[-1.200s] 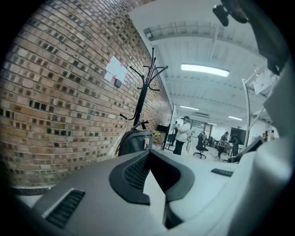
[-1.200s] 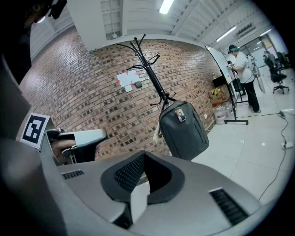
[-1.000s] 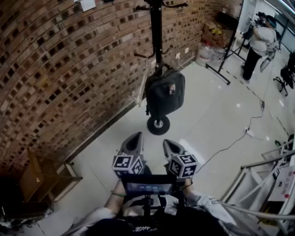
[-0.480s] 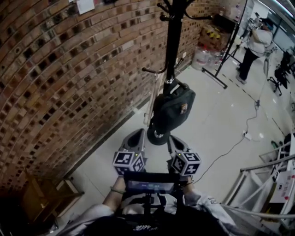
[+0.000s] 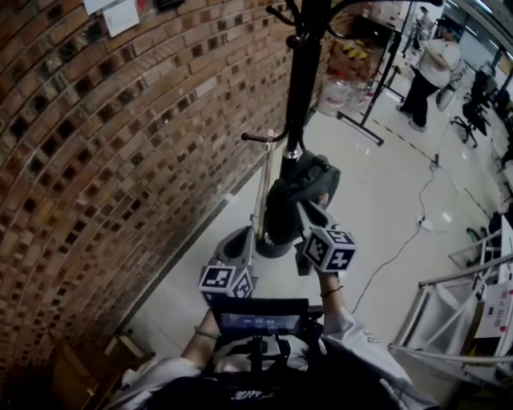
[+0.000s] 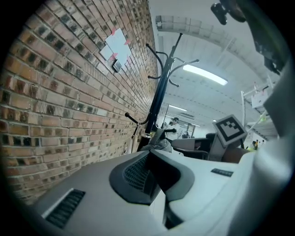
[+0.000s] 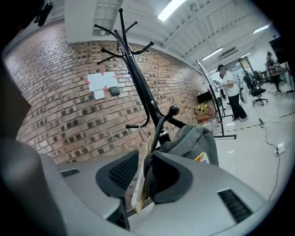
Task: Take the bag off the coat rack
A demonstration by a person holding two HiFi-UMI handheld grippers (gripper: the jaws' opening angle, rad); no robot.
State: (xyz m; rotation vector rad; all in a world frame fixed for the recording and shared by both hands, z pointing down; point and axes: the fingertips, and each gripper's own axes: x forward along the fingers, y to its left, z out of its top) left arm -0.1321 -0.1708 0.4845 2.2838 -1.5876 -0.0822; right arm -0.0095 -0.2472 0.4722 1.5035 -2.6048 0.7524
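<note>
Over the last second the view closes in on the coat rack (image 5: 305,72), and the right tongs (image 5: 308,213) lift and push forward until their tips sit right at the lower side of the dark bag (image 5: 303,186). Their jaws have just been opening and now stand apart. The bag and a pale strip (image 5: 260,188) hanging beside it show through the gap, and nothing is pinched yet. The left tongs (image 5: 238,242) trail lower and nearer the body, clenched on nothing. The bag hangs from a low hook against the rack's black pole, above the round base. This looks like the final reach before a grip on the bag, so the lift off the hook has not begun. Underfoot is a glossy pale floor (image 5: 377,192), crossed by a white cable (image 5: 398,250). A brick wall (image 5: 120,152) with pinned papers (image 5: 120,14) runs along the left. Far off, a person (image 5: 429,68) stands near office chairs, and a metal rail (image 5: 453,279) sits at the right.
</note>
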